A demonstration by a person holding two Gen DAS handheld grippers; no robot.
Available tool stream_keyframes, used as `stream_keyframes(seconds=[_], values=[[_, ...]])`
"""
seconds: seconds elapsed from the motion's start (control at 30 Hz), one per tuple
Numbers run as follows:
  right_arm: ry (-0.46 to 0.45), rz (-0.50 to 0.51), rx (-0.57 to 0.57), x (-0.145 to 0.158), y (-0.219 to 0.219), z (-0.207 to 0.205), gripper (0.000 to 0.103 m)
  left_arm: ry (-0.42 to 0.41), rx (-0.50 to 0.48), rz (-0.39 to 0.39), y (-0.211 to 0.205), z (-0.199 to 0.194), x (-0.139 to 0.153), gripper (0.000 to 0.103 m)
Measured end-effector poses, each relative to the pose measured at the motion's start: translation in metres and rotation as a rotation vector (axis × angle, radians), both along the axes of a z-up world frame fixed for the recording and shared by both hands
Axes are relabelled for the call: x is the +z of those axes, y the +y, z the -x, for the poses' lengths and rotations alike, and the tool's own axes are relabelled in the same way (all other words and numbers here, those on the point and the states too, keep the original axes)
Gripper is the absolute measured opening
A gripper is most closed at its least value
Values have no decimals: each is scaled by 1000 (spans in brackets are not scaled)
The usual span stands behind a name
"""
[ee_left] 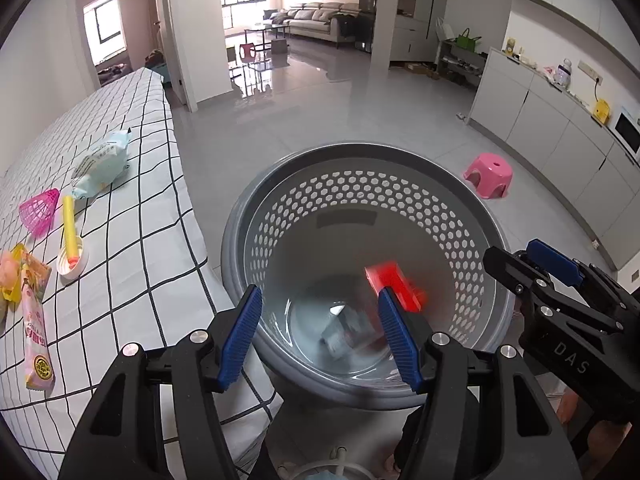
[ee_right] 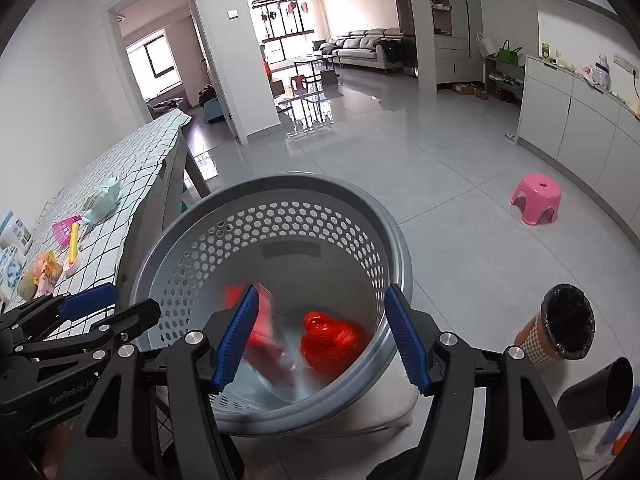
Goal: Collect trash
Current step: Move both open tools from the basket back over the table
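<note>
Right over the gray basket (ee_left: 360, 216) hang the left gripper (ee_left: 320, 336) and the right gripper (ee_right: 320, 336), both spread wide and holding nothing. A blurry red box (ee_left: 394, 284) seems to be dropping in, so this looks like the letting-go step. Down inside I count one red box, one red bag (ee_right: 332, 340) and maybe one pale carton (ee_left: 344, 332). Next, a gripper should go back to the checked table (ee_left: 132, 208), where about six bits of trash (ee_left: 104, 162) wait.
</note>
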State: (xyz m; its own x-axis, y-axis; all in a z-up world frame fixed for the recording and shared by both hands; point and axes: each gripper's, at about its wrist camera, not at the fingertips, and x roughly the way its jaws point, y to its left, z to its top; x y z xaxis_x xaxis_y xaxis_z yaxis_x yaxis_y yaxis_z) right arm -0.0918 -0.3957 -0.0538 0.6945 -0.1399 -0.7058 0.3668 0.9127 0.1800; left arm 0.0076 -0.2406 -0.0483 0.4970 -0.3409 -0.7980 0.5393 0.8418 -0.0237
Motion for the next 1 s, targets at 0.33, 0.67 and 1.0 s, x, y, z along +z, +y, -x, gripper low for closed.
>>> stream_keyframes(seconds=[0.33, 0.67, 1.0], values=[[2, -6, 2, -1, 0, 2, 63, -1, 19, 4, 8, 1, -1, 63], [-8, -5, 16, 2, 7, 3, 63, -37, 63, 21, 24, 3, 9, 73], [-24, -2, 43, 8, 22, 3, 63, -57, 138, 40, 50, -1, 19, 81]])
